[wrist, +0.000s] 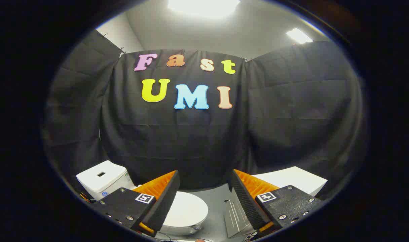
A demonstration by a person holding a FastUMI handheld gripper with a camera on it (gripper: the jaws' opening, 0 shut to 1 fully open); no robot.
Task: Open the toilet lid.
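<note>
Gripper (204, 193) held high, looking across the booth toward the black cloth wall (191, 141). Jaws spread wide, nothing between them but open air; neither finger touches anything. Toilet (187, 215) sits low, below and just ahead of the left finger (165, 201), which hides its near left part. Lid (186, 210) is white, rounded, lying flat and closed over the bowl. White tank (102, 178) stands behind the lid, to the left of the left finger, with a small dark rectangular slot on its top and a small round mark low on its front. Grey floor (218, 201) shows between the fingers, running back to the foot of the cloth. A ribbed grey metal piece (236, 216) lies on the floor just inside the right finger (245, 201), partly covered by it; what it is, cannot tell. White box-like block (295, 179) stands beyond the right finger, against the cloth. Above the cloth, pale ceiling (224, 30) with two bright lamps (202, 5). Lid and gripper well apart.
</note>
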